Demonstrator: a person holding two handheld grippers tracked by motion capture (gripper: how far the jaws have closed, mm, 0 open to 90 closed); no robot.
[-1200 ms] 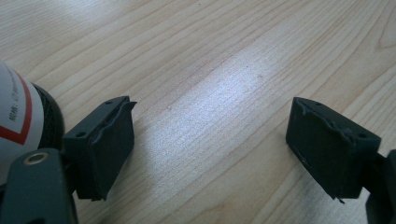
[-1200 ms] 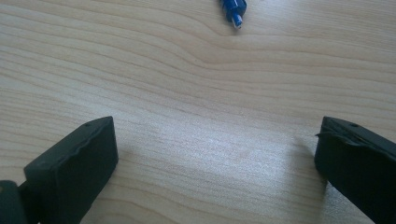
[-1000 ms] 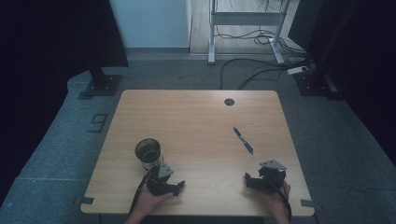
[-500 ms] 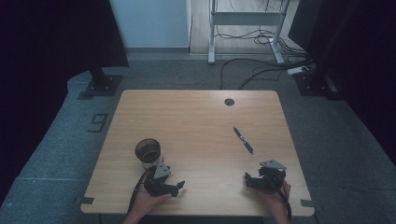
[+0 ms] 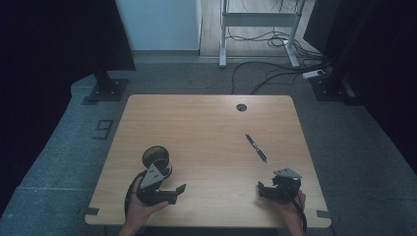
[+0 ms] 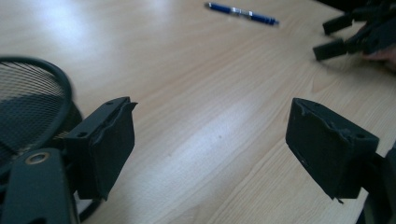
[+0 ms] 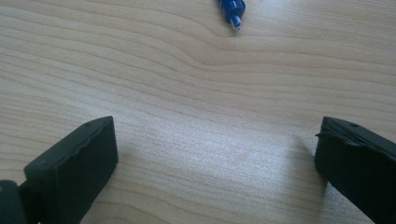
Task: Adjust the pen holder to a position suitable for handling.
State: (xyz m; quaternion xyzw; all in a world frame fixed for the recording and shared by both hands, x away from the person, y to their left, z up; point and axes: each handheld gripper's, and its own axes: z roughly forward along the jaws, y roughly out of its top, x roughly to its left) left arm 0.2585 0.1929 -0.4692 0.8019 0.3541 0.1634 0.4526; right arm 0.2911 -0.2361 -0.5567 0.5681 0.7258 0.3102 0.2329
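My left claw (image 6: 210, 144) gapes over bare counter (image 6: 196, 70), the mesh cup (image 6: 28, 102) cut off beside it. My right claw (image 7: 215, 163) also stands apart; ahead, I see just the pen (image 7: 232, 9) tip.

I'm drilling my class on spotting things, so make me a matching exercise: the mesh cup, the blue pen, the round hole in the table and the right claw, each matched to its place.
Things:
1. mesh cup
2. blue pen
3. round hole
4. right claw

Places on the table:
A. near the far edge
B. at the near right corner
C. lying flat on the right half
D. standing on the left half

Pairs: 1-D, 2-C, 3-A, 4-B
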